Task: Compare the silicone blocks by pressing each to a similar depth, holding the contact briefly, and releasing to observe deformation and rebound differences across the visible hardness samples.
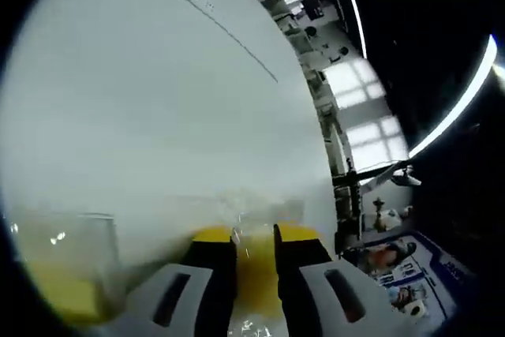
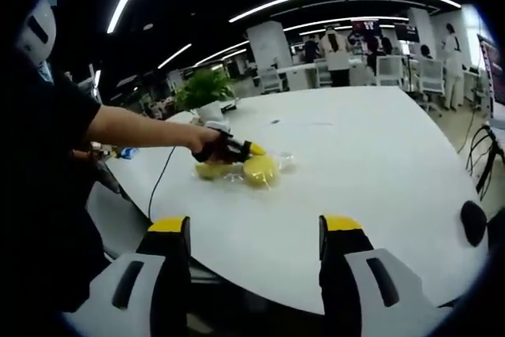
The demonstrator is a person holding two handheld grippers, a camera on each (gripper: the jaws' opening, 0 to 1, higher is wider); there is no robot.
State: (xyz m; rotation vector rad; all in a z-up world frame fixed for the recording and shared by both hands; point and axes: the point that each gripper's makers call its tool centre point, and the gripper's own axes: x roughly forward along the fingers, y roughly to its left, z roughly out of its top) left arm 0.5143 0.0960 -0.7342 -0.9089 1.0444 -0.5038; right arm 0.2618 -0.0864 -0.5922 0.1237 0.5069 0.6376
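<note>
- The left gripper (image 1: 254, 238) has its fingers (image 1: 215, 262) drawn close together, leaving a narrow gap.
- The right gripper (image 2: 254, 234) has its fingers (image 2: 170, 262) spread wide apart.
- The person's bare forearm (image 2: 142, 130) reaches out, its hand (image 2: 207, 141) gripping the left gripper.

Yellow silicone blocks (image 2: 259, 169), white table (image 2: 371, 171), green plant (image 2: 203, 87), yellow-tipped black jaws

Two yellow silicone blocks (image 2: 259, 169), one table (image 2: 371, 163)
</note>
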